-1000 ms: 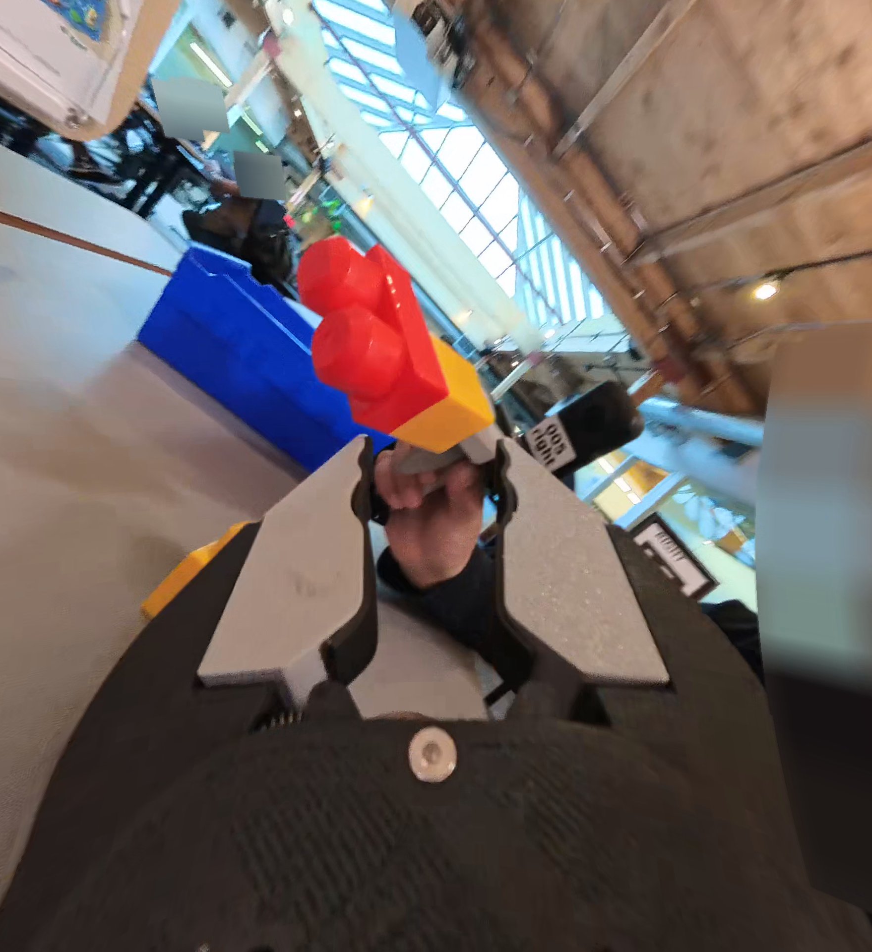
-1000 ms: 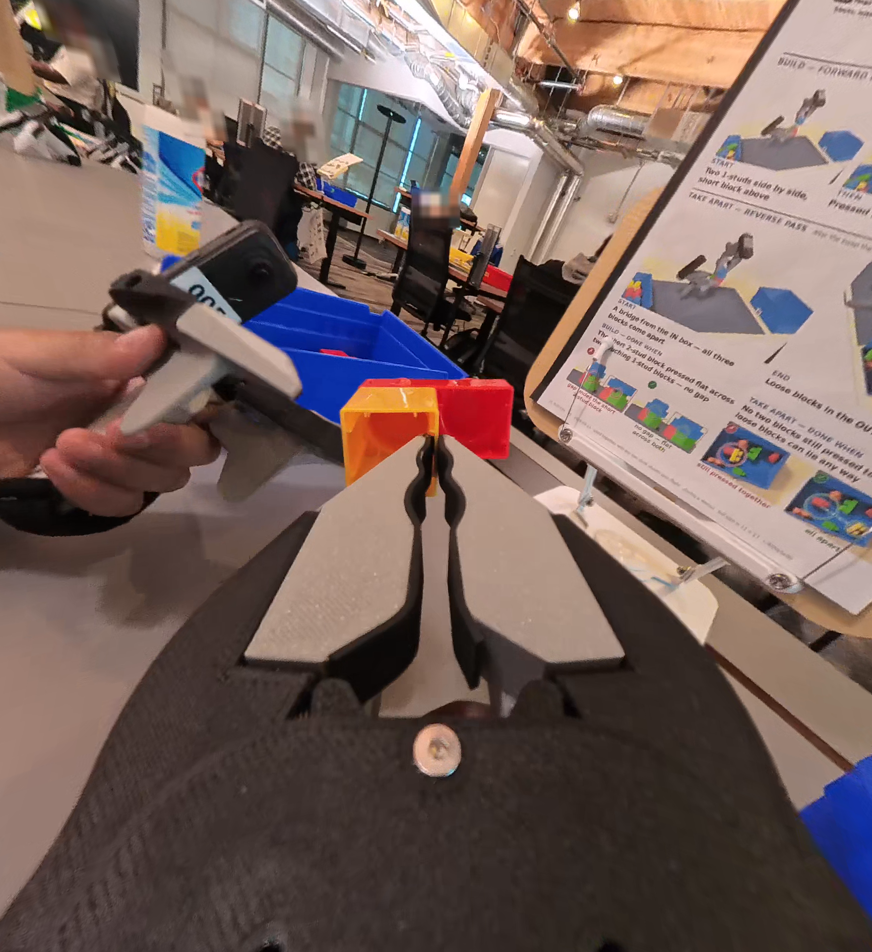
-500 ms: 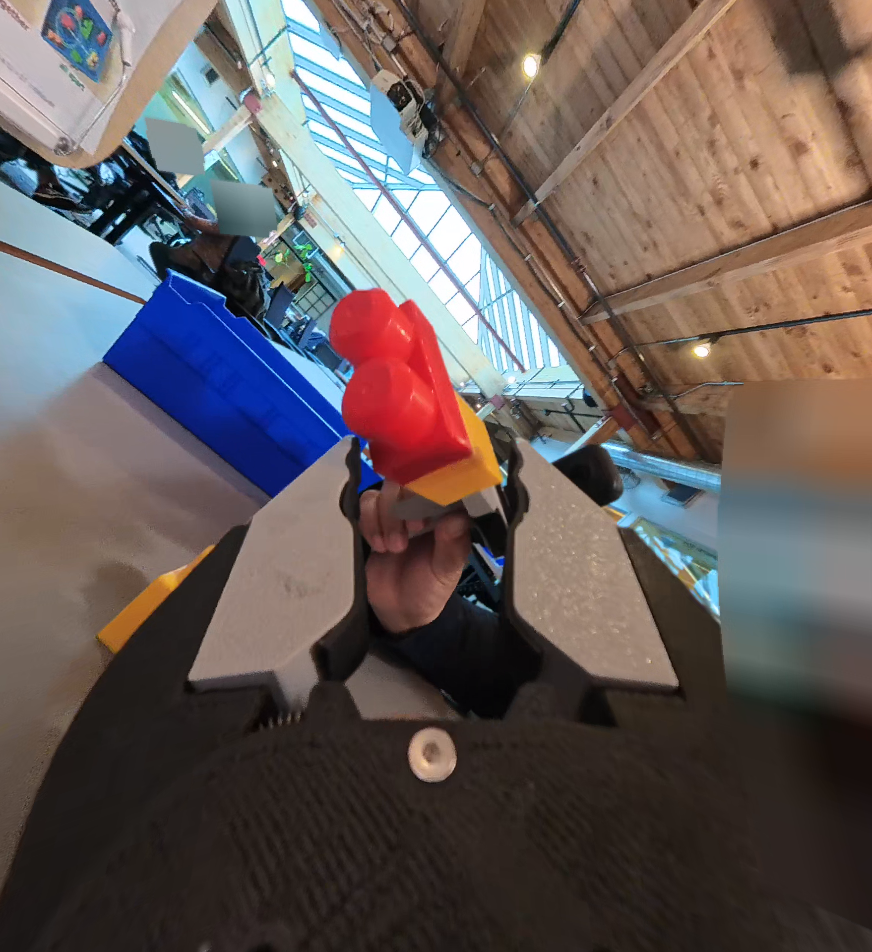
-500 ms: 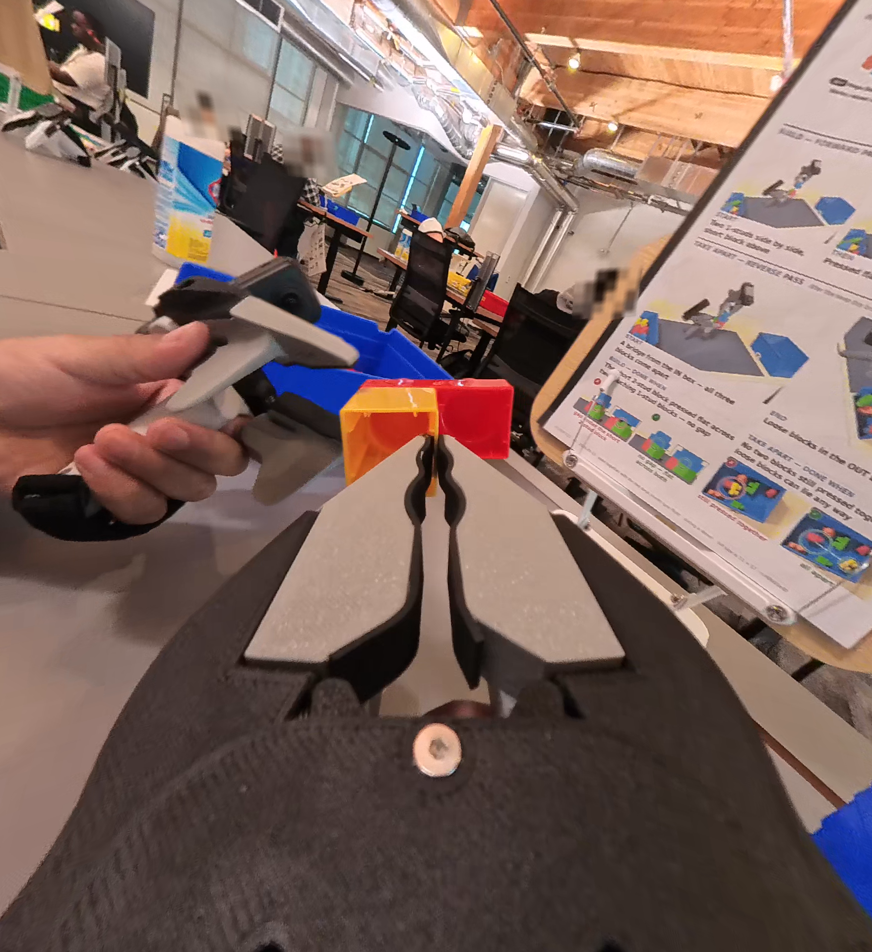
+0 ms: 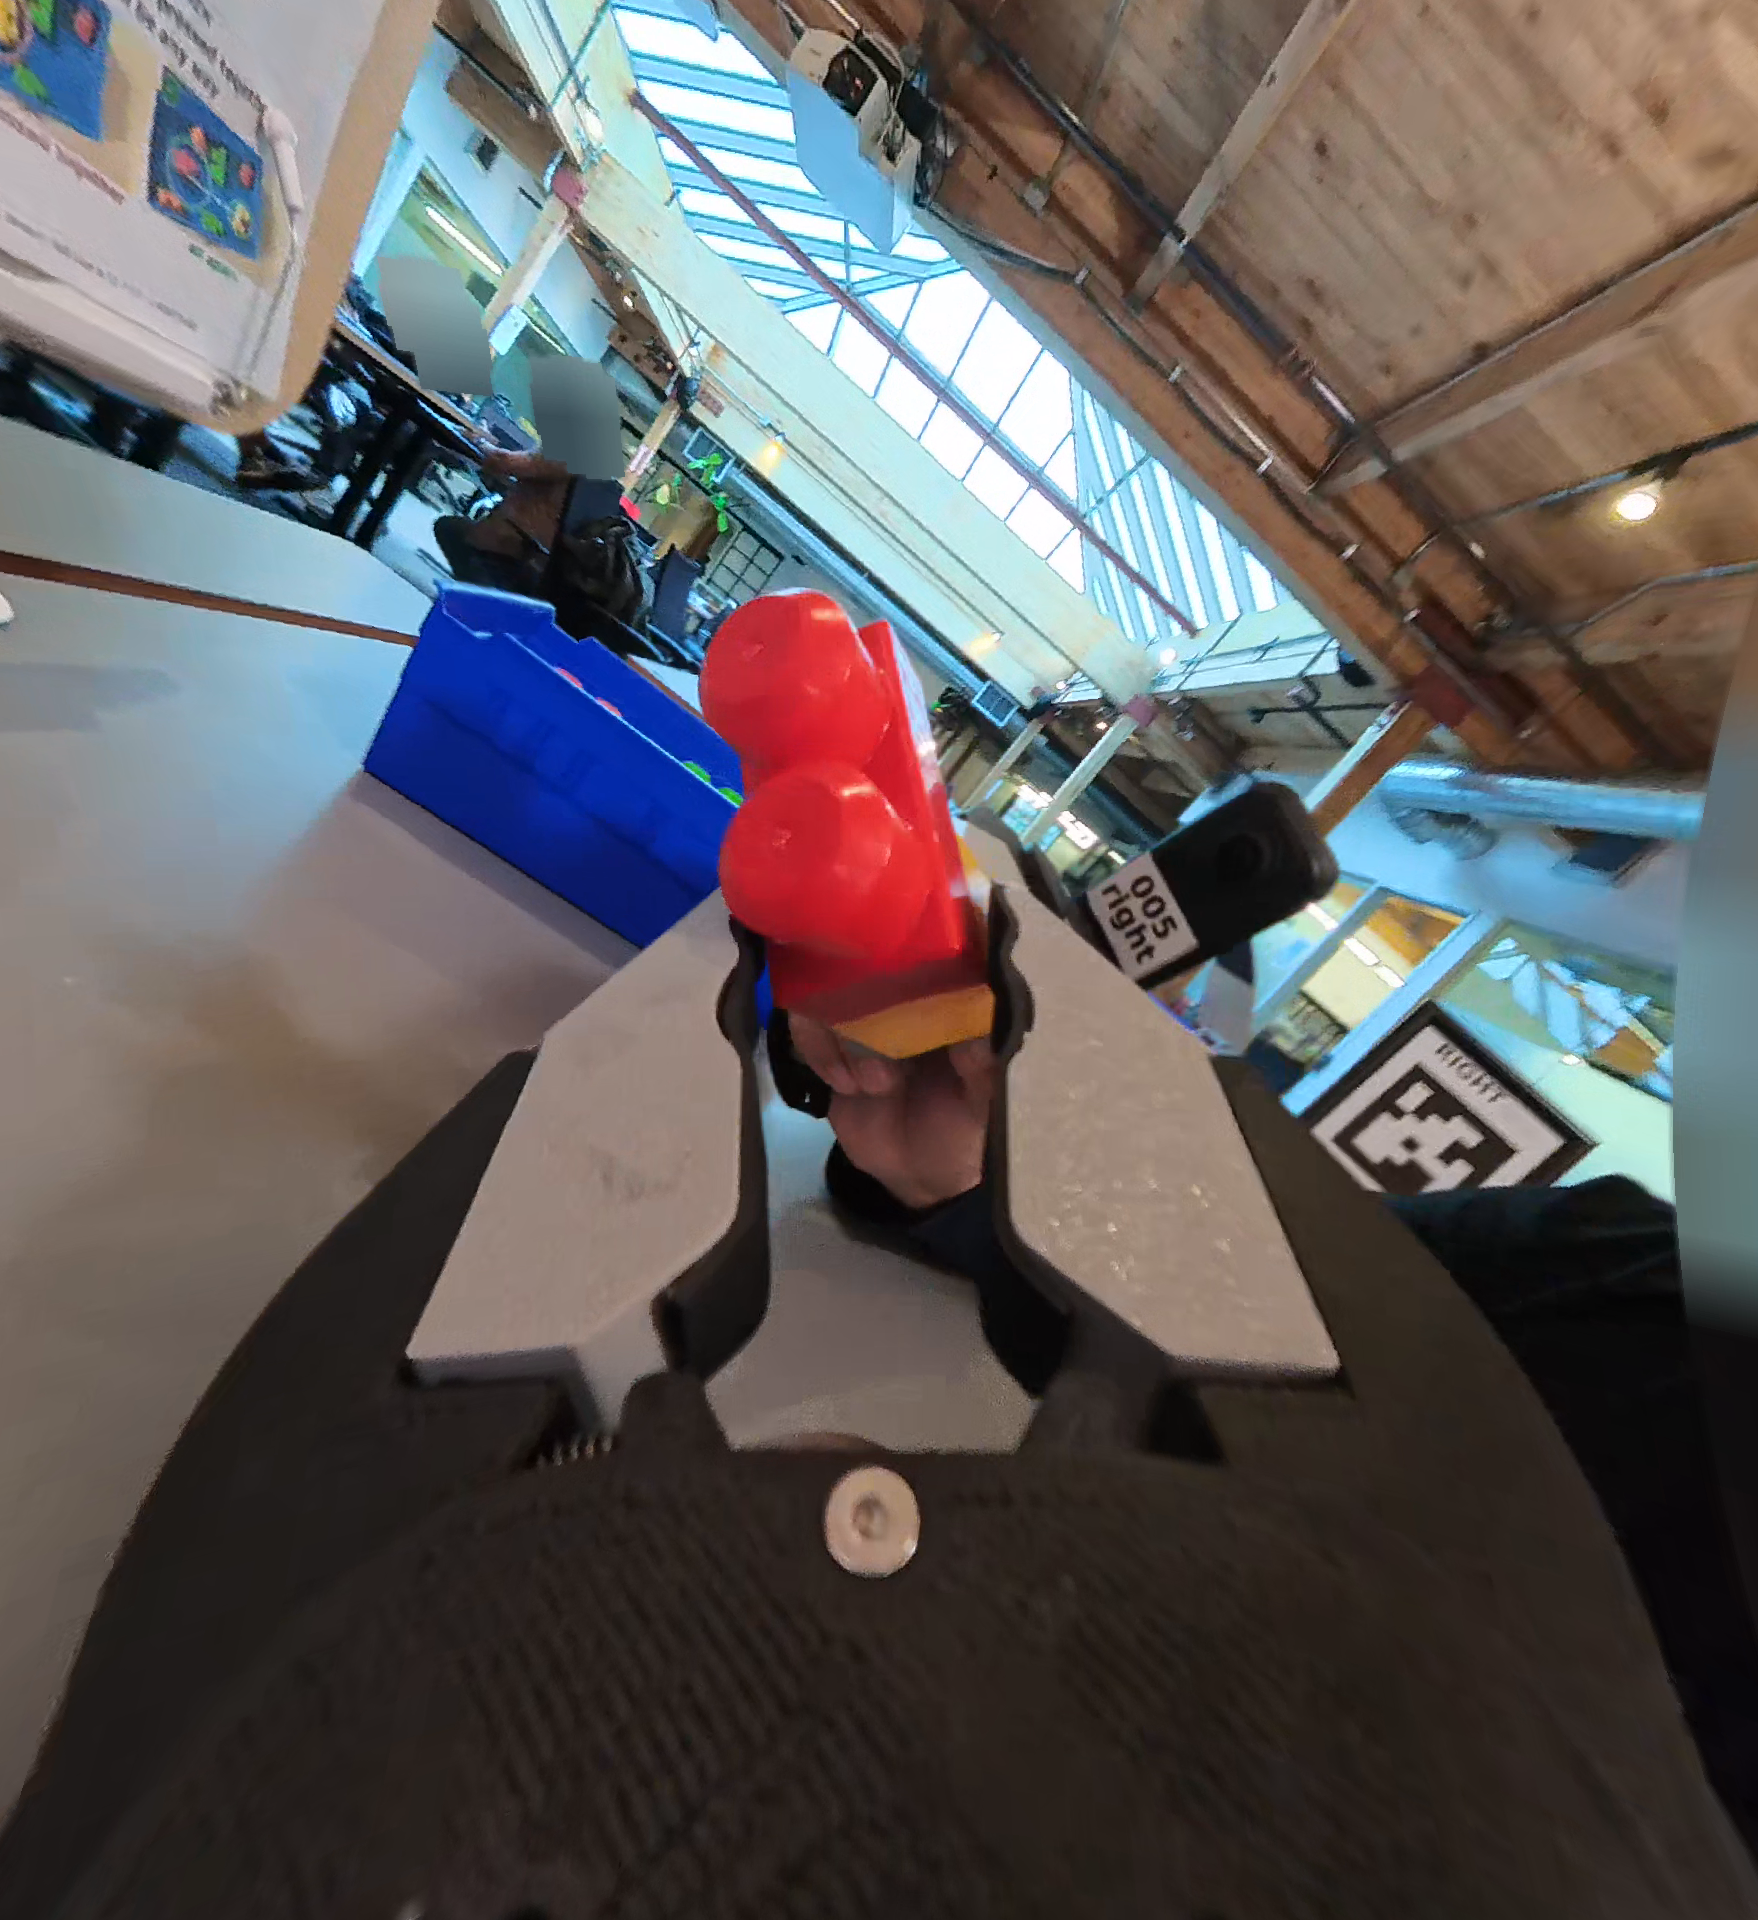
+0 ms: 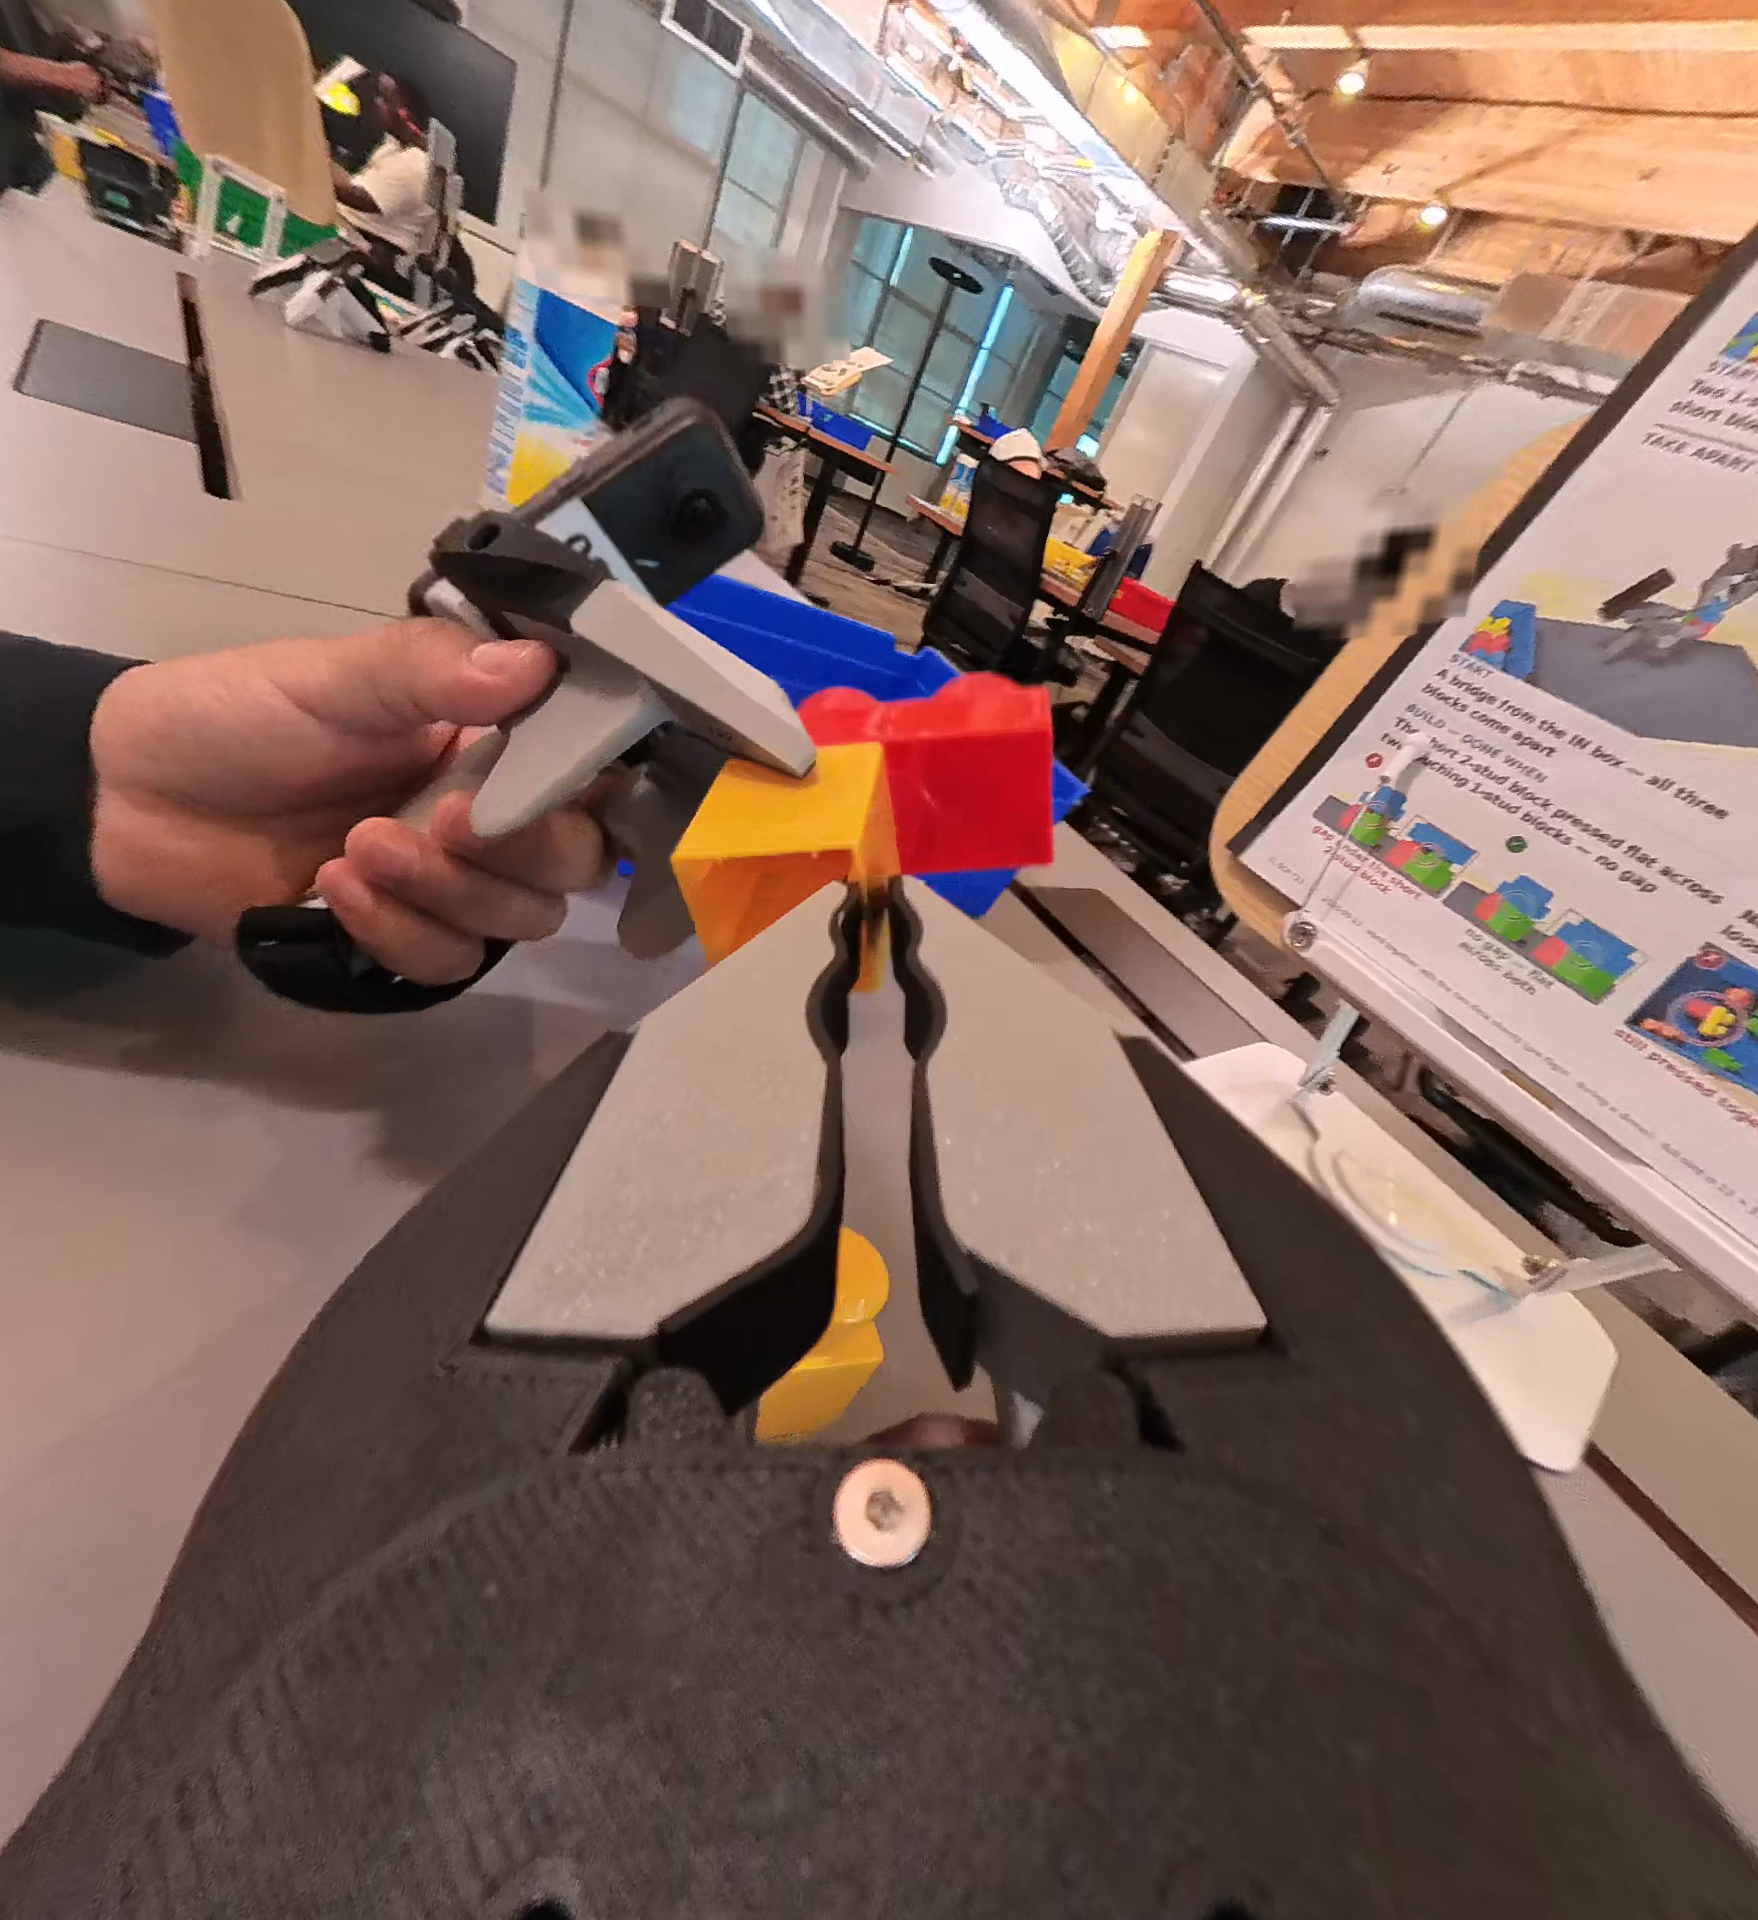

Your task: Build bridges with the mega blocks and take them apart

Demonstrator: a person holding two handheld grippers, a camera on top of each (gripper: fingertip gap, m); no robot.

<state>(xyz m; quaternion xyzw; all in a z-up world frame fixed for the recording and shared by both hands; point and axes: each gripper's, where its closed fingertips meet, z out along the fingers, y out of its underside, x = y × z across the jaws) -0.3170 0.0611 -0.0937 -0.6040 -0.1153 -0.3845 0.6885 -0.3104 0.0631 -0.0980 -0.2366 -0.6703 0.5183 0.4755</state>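
A red two-stud block (image 5: 823, 810) is joined to an orange block (image 5: 916, 1023), and both are held in the air. My left gripper (image 5: 870, 966) has its fingertips pressed on either side of the pair, at the seam between them. In the right wrist view my right gripper (image 6: 873, 914) is shut on a wall of the orange block (image 6: 781, 831), with the red block (image 6: 958, 779) beside it. The left gripper's upper finger (image 6: 688, 686) touches the orange block's top. A loose yellow block (image 6: 844, 1340) lies on the table under my right gripper.
A blue bin (image 5: 542, 790) holding blocks stands on the grey table behind the held pair; it also shows in the right wrist view (image 6: 781, 634). An instruction board (image 6: 1581, 727) on a white stand (image 6: 1426, 1195) is at the right. A person's hand (image 6: 335, 758) holds the left gripper.
My left gripper has moved in from beside the blocks and now has them between its fingertips. The joined pair has tilted in my right gripper. The yellow block has come into view below.
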